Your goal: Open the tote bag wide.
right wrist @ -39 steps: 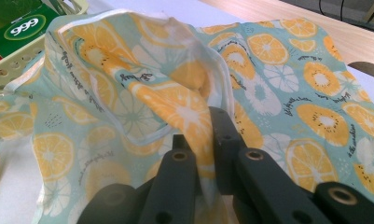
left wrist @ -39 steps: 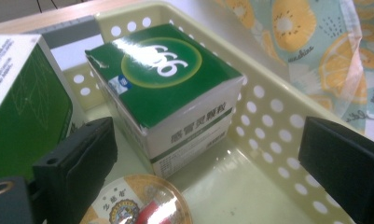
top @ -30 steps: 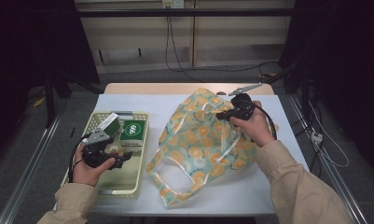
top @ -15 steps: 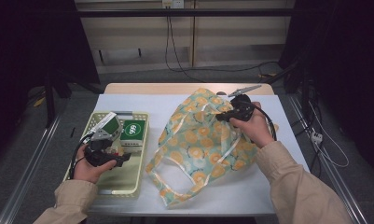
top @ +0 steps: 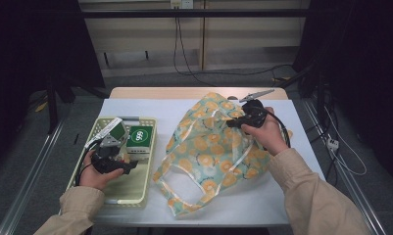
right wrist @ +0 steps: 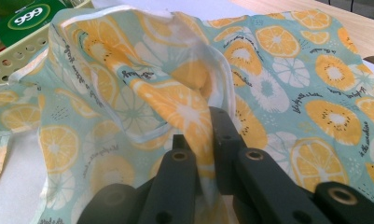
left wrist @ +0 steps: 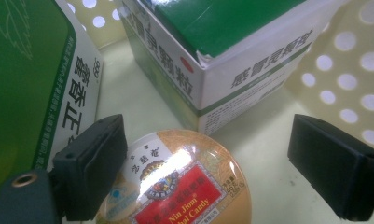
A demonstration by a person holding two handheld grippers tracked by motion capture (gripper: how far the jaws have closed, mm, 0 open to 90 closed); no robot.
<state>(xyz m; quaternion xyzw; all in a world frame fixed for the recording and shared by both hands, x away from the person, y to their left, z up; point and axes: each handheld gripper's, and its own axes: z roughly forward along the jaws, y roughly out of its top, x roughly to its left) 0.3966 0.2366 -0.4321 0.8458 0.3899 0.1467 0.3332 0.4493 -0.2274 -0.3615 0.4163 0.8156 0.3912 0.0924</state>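
Note:
A fabric bag (top: 218,156) printed with orange slices lies crumpled on the white table (top: 135,105). My right gripper (top: 232,122) is shut on a fold of it near the far side; in the right gripper view the jaws (right wrist: 204,140) pinch the cloth of the bag (right wrist: 175,84). My left gripper (top: 119,152) is down in the yellow basket (top: 135,196). In the left gripper view it stands open (left wrist: 208,154), its jaws on either side of a round candy tin (left wrist: 175,191) with a red label, apart from it. Two green-and-white boxes (left wrist: 231,51) (left wrist: 31,84) stand just behind the tin.
A green box marked 666 (top: 141,137) lies in the basket's far half, also in the right gripper view (right wrist: 26,18). The bag's handle loop (top: 184,188) spreads toward the table's near edge. Cables (top: 341,156) trail off the right side.
Almost nothing differs: both hands stay where they were, and the right gripper keeps its hold on the bag.

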